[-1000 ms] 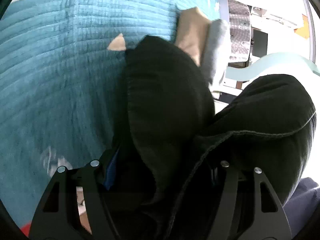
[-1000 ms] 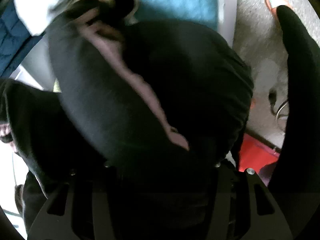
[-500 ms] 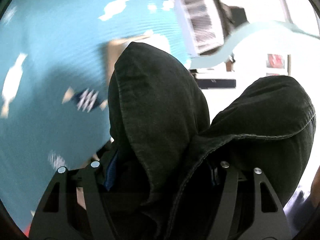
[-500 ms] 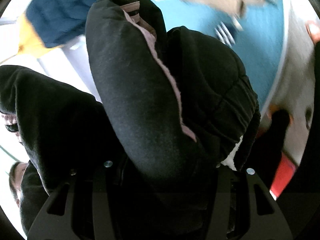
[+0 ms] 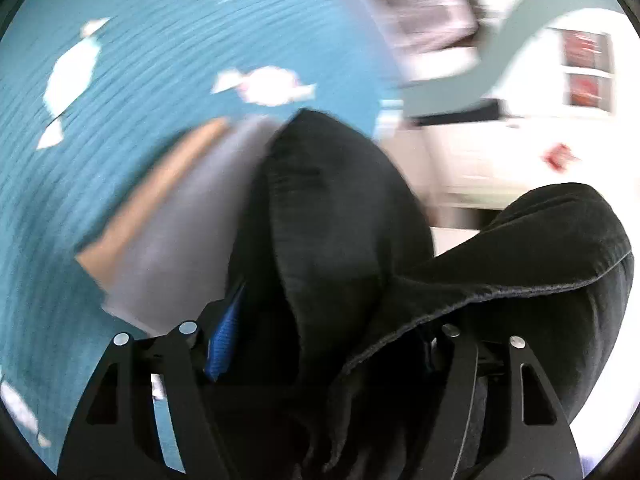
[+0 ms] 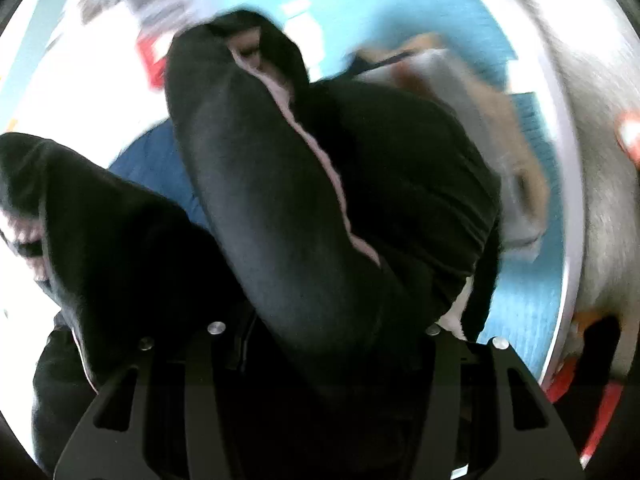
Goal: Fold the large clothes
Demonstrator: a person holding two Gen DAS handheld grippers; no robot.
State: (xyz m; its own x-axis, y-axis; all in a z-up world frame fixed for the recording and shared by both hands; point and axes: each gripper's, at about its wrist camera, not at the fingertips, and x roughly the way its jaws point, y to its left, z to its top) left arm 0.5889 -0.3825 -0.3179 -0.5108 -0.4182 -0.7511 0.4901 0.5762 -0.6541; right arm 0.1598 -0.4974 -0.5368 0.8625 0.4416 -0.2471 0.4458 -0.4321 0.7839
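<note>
Above the teal quilt [image 5: 132,92], a black garment [image 5: 332,216] is held aloft, bunched between the closed jaws of the left gripper [image 5: 320,360] and right gripper [image 6: 320,344], apparently so that it can be carried toward the folded pile [image 5: 168,216].

No readable text, label, brand, number or sign shows in either blurred view.

The left gripper [image 5: 320,364] clamps a thick black fleece garment [image 5: 340,216]. At ten o'clock, blurred folded tan and grey clothes [image 5: 160,232] lie on a teal quilted bedspread [image 5: 120,80].
</note>
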